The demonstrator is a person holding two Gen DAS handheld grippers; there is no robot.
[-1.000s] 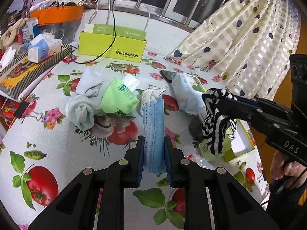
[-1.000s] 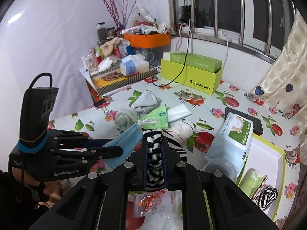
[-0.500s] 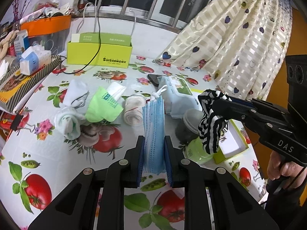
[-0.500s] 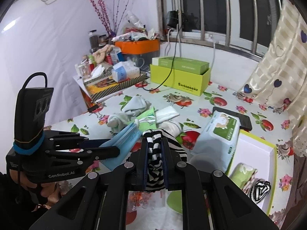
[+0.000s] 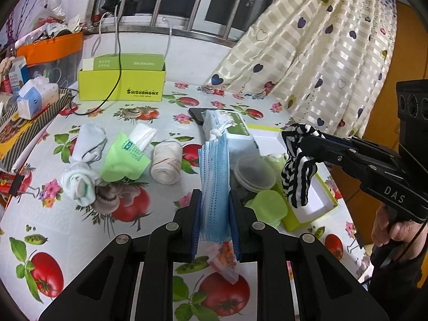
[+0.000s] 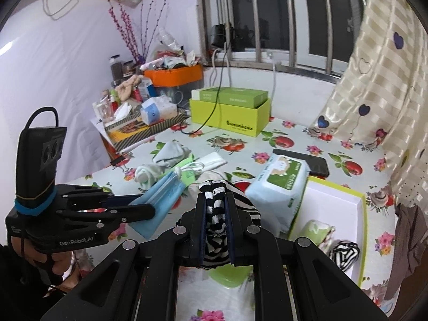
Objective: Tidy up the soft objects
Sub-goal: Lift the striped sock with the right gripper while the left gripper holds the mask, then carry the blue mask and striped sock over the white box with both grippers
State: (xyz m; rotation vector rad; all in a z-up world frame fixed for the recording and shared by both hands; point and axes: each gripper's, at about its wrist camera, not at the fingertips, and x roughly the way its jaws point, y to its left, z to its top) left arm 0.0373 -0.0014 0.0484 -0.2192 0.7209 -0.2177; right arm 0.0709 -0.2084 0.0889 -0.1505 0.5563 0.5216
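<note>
Left gripper [image 5: 215,214]: jaws closed flat on a blue mask [image 5: 214,176]; the mask stands on edge between the pads, long axis running straight out along the fingers, ear loops knotted at its far end; held above the table [image 5: 67,227]

Right gripper [image 6: 216,227]: jaws pinched on a striped sock [image 6: 215,211], black and white; the bunched cloth bulges out above and hangs slack below the pads; also off the table

Tray [image 6: 358,243]: open white box with a lime rim, lying ahead and to the right of the right gripper, near it; a second striped sock [image 6: 343,251] and a green bundle [image 6: 317,231] already lie inside

Key relation: the tray sits on the right side; the right gripper is clearly the nearer, the left gripper has a wipes pack [image 6: 281,184], a lidded tub [image 5: 254,171] and a green lid [image 5: 267,206] between it and the tray

Judgement: the sock likely goes in beside its match, by a short swing right and down; the mask would have to cross over the tub

Left on the table: white socks [image 5: 80,184], a green sock [image 5: 123,160], a rolled bandage [image 5: 165,163], grouped to the left, well apart from the tray

Risk: the hanging sock tail could snag the tray rim
</note>
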